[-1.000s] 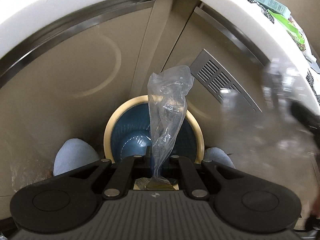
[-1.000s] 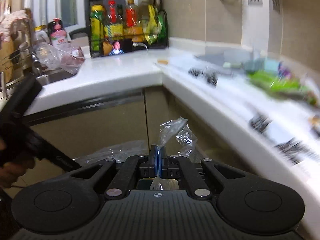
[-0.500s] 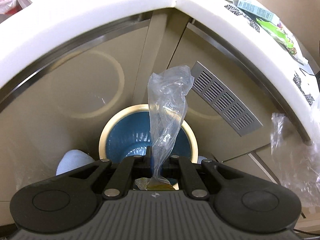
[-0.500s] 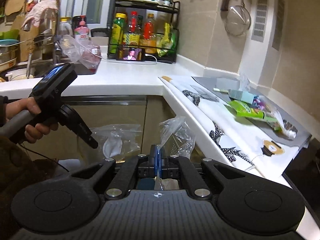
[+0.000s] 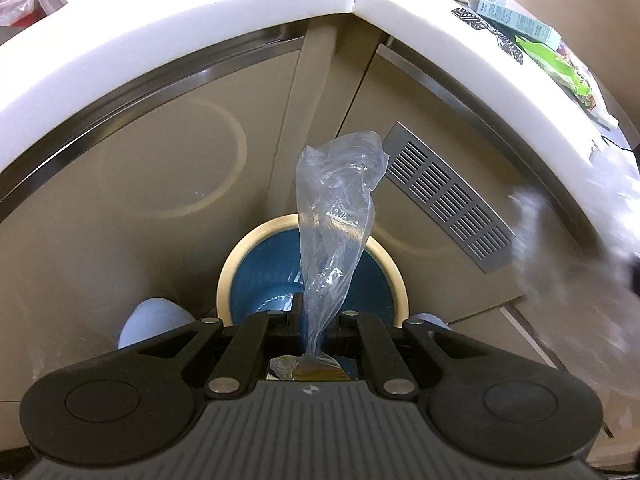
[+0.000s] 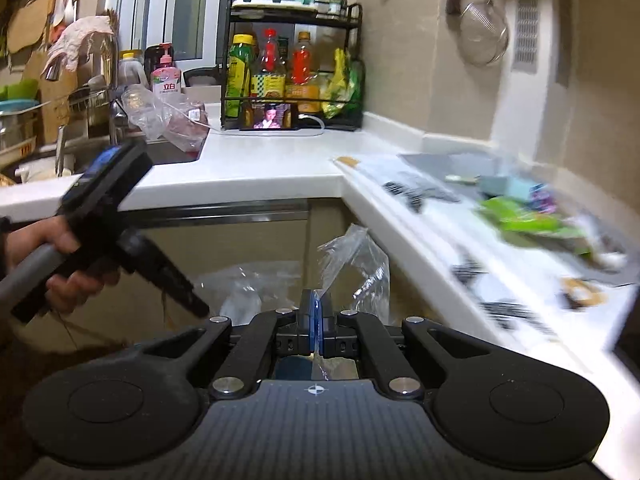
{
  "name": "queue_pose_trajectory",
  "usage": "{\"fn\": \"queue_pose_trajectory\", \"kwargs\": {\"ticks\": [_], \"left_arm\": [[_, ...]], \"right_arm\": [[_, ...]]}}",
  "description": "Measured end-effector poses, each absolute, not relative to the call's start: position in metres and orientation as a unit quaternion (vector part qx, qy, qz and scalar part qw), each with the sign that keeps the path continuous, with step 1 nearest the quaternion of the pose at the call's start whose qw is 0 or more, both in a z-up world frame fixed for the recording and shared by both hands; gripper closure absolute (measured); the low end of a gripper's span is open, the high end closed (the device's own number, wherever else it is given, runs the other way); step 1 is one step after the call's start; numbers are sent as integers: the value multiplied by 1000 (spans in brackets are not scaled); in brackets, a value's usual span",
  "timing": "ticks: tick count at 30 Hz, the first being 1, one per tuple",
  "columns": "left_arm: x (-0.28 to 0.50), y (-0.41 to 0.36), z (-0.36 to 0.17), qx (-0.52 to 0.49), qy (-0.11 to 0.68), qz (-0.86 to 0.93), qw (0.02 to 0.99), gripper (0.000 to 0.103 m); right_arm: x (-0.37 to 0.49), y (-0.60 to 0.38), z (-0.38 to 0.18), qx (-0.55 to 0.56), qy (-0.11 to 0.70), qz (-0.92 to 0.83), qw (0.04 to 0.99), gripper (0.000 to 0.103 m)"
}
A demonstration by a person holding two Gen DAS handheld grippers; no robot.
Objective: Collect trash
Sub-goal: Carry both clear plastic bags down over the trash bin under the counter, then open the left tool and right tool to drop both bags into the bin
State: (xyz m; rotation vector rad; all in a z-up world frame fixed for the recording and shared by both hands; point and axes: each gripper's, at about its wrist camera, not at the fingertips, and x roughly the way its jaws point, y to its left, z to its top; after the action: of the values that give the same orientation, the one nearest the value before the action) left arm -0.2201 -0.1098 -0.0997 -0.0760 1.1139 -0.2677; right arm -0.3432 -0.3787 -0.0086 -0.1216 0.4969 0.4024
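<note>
two crumpled clear plastic bags point(image 5: 336, 216) point(image 6: 352, 264), one pinched in each gripper's closed jaws

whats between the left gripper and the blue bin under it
Only the clear plastic bag clamped in the left gripper, hanging in front of the blue bin; the left wrist view shows this.

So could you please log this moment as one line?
left tongs: shut on plastic bag | right tongs: shut on bag edge | bin: below
</note>
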Motion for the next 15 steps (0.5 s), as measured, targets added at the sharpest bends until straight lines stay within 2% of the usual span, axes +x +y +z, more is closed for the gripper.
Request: {"fn": "queue_pose_trajectory", "kwargs": {"ticks": [6,15], "left_arm": [[-213,-116,-110,-23,535,-124,835,98],[-186,-138,-147,-3,572,-126,810,98]], "right_arm": [[-283,-334,-59,-33,283,195,939,101],[-254,-296,-98,-23,339,171,925,101]]}}
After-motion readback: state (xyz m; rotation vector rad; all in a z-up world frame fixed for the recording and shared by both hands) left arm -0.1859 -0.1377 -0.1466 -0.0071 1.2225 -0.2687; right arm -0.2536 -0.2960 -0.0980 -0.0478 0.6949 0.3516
